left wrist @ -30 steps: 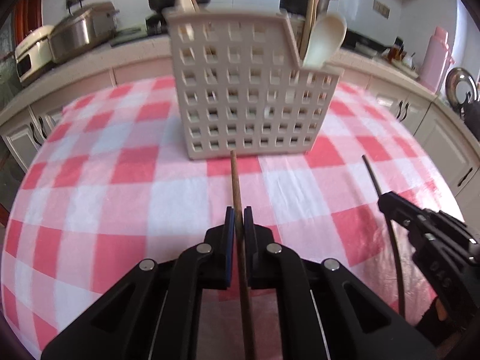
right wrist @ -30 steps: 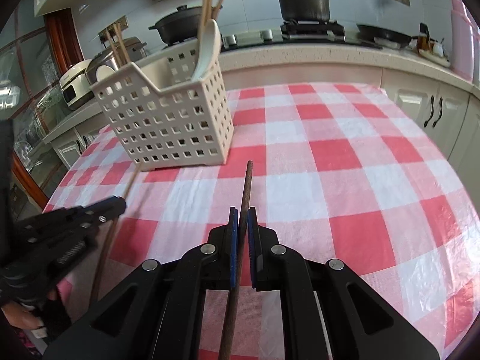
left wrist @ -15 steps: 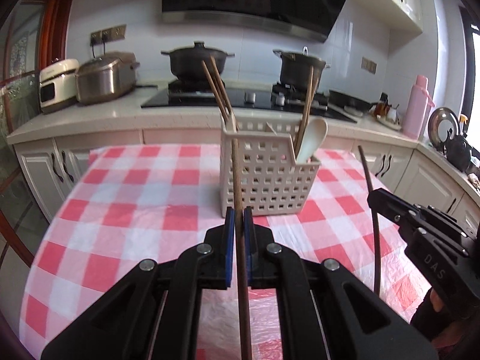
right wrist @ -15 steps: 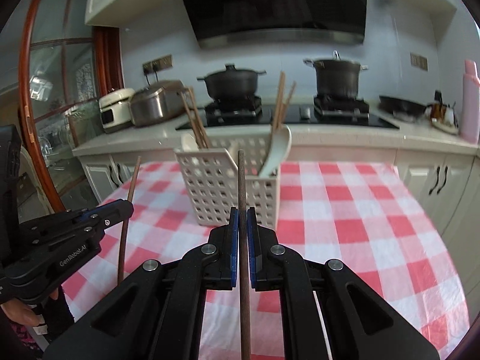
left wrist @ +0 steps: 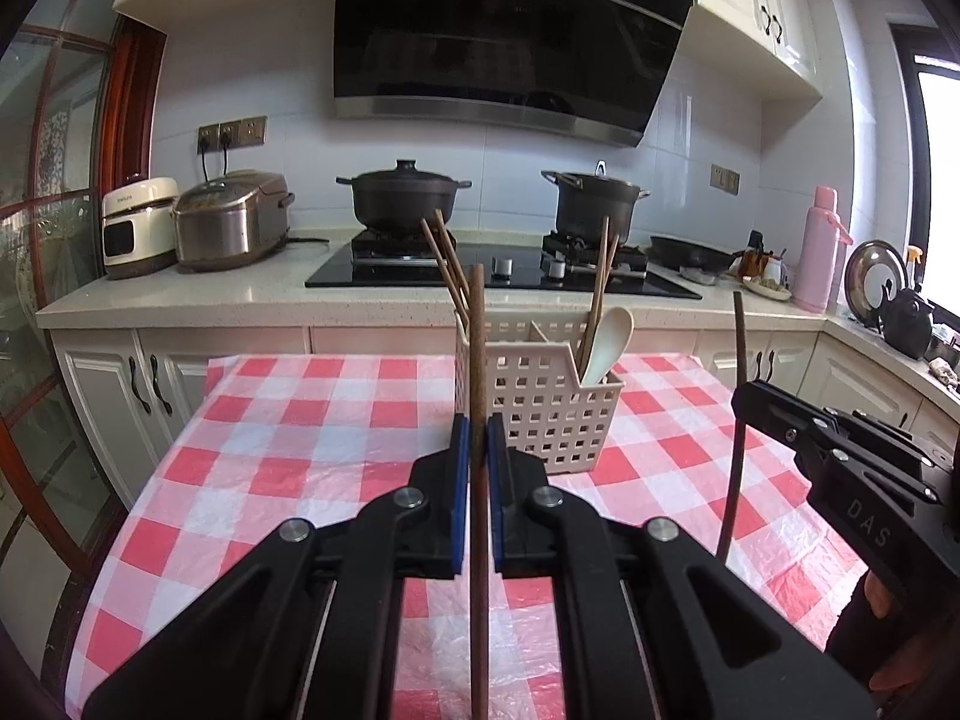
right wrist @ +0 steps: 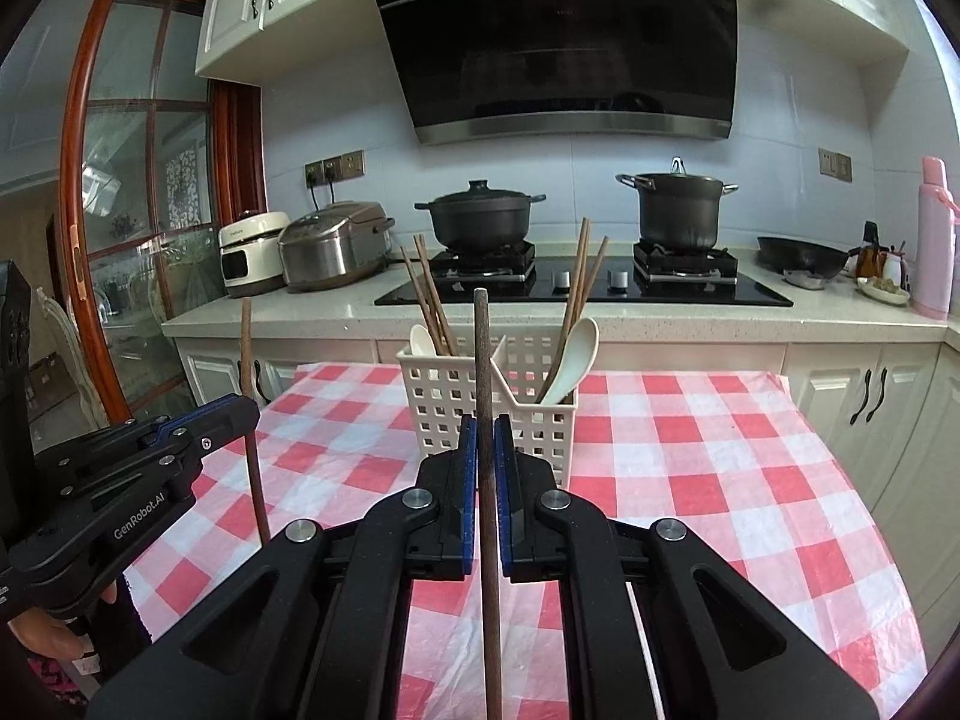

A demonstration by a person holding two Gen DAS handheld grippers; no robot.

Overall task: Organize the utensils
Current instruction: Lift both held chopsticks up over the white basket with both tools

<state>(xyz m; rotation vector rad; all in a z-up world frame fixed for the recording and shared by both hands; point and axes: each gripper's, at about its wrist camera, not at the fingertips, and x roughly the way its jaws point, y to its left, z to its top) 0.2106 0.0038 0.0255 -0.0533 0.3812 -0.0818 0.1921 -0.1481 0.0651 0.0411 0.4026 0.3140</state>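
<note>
A table (left wrist: 288, 438) covered with a red and white checked cloth is seen in front of a kitchen counter. Toward its far side a white perforated basket (left wrist: 540, 414) is placed, divided into compartments; pairs of chopsticks and a white spoon (left wrist: 607, 342) are already stood in it, and in the right wrist view a second spoon (right wrist: 423, 341) is seen in the left compartment. The left gripper (left wrist: 478, 468) is held above the near part of the table, and its blue pads are pressed narrowly on a brown chopstick (left wrist: 477, 360), which is kept nearly upright. The right gripper (right wrist: 486, 468) is held in the same way beside it, closed on a second chopstick (right wrist: 483, 372), also nearly upright. Both sticks are in the air, in front of the basket and apart from it. The chopsticks are judged to be light, stiff and thin, not fragile, but smooth, so that they can turn or slide between the pads. Each is taken near its middle, with long parts free above and below; this hold is probably good for lowering the bottom end into a compartment. It is advised that the grip is kept firm until the tip is inside the basket.
</note>
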